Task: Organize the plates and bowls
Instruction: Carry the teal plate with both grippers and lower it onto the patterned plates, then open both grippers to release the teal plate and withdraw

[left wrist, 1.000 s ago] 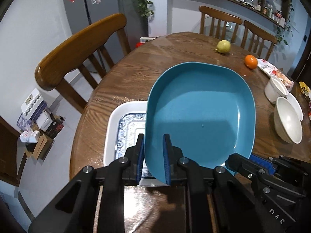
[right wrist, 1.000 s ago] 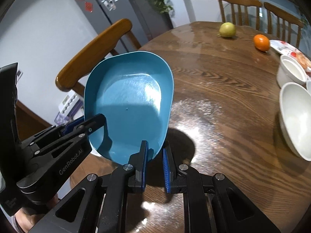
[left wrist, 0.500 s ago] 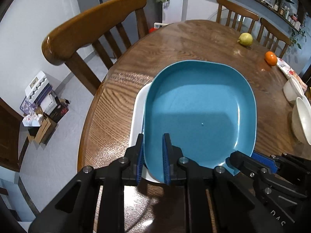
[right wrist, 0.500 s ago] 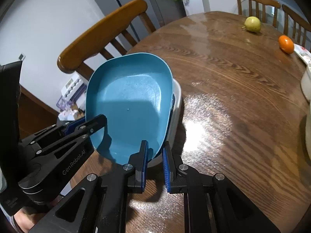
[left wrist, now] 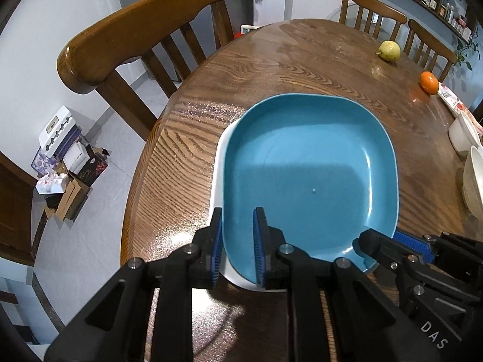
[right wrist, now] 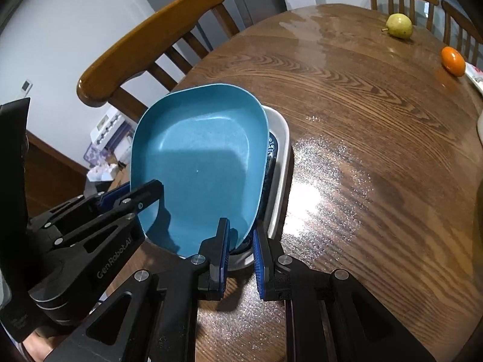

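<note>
A teal square plate (left wrist: pixel 308 175) lies over a white plate with a blue pattern (left wrist: pixel 218 163) near the table's left edge. My left gripper (left wrist: pixel 238 241) is shut on the teal plate's near left rim. My right gripper (right wrist: pixel 241 244) is shut on its near right rim; in the right wrist view the teal plate (right wrist: pixel 199 163) sits tilted, its right side just above the white plate (right wrist: pixel 279 157). The left gripper also shows in the right wrist view (right wrist: pixel 132 193), and the right gripper in the left wrist view (left wrist: pixel 389 241).
White bowls (left wrist: pixel 471 163) stand at the table's right edge. A pear (left wrist: pixel 389 50) and an orange (left wrist: pixel 429 82) lie at the far side. A wooden chair (left wrist: pixel 142 33) stands close by on the left. The round wooden table (right wrist: pixel 377 120) spreads to the right.
Both grippers have carried the teal plate left and down onto the white patterned plate, which is now almost covered. The grip has not changed.
</note>
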`<state>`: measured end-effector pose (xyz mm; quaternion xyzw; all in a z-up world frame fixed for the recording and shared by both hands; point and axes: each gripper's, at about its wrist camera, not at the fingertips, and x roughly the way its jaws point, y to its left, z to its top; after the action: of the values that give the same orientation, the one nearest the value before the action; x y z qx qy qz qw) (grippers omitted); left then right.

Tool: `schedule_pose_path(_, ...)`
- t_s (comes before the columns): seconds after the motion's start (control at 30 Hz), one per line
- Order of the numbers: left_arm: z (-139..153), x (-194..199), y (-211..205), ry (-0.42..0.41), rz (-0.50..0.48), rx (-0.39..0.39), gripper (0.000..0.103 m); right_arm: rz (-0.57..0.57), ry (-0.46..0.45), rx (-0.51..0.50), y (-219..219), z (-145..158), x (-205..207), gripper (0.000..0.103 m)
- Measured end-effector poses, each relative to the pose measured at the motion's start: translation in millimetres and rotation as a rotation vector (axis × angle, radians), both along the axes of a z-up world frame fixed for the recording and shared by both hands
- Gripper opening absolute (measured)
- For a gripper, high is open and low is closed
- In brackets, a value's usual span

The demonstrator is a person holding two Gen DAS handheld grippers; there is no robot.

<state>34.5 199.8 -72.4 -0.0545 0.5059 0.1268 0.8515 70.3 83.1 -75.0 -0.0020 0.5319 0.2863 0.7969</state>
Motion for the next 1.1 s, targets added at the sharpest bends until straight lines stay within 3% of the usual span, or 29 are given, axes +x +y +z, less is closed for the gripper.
schedule_pose_path(0.5, -4.7, 3.2, -0.2, 0.033, -0.001, -0.005, 0.021, -0.006, -0.027, -0.053, 6.5, 2.8, 4.6, 0.016)
schedule_pose_path(0.7, -4.8, 3.7, -2.8, 0.039, 0.000, -0.013, 0.022, 0.001, -0.078, -0.080, 7.5, 8.6, 1.2, 0.017)
schedule_pose_path(0.83, -0.5, 2.6, -6.9, 0.027, -0.005, -0.003, 0.035, -0.004, -0.122, -0.100, 5.5, 13.8, -2.5, 0.032)
schedule_pose_path(0.97, 4.3, 0.9, -9.3, 0.011, 0.001, -0.003, 0.042, -0.011, -0.135, -0.094, 0.5, 17.5, -4.1, 0.035)
schedule_pose_path(1.1, 11.0, -2.2, -12.9, -0.012, 0.009, 0.007, 0.066, -0.020, -0.152, -0.063, -12.3, 25.4, -7.8, 0.035)
